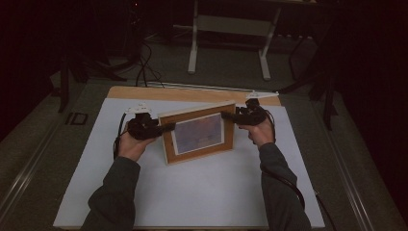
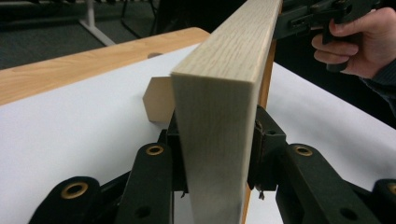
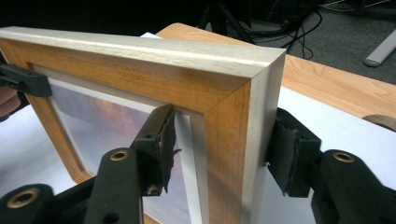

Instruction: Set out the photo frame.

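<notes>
Gripping the unlabelled picture frame (image 1: 198, 133) upright, left tongs (image 1: 166, 127) and right tongs (image 1: 226, 115) clamp opposite sides.

A wooden table (image 1: 192, 93) bears a white sheet (image 1: 202, 187).

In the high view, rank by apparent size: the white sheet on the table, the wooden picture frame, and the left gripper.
1. White sheet, by far the largest.
2. Picture frame, standing on the sheet.
3. Left gripper, smallest, though partly hidden by the hand.
</notes>
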A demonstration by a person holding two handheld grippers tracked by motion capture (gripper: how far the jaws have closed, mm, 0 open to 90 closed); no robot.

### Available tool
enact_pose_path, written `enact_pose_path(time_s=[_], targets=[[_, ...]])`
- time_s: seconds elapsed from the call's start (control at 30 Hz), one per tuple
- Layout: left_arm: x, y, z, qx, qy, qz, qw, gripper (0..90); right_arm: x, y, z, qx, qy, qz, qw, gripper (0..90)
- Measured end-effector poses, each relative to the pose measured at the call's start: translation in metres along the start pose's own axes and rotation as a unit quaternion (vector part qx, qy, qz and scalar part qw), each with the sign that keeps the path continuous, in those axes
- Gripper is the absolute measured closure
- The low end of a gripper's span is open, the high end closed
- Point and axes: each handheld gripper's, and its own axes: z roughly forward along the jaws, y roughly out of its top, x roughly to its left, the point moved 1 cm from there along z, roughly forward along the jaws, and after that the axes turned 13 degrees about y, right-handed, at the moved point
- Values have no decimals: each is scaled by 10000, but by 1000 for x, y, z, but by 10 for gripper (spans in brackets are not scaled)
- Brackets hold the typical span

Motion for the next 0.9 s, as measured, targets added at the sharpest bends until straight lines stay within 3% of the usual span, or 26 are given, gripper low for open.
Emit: enact_pose_path(time_s=[0.37, 0.63, 0.9], targets=[[2, 1, 9, 13, -204, -123, 9997, 660, 2, -9, -12, 30, -20, -26, 10000, 556], [2, 1, 10, 33, -197, -136, 9997, 648, 3, -14, -19, -13, -100, -51, 9999, 624], [2, 2, 11, 62, -248, -132, 9996, 648, 7, -16, -22, 7, -244, -35, 9997, 627]])
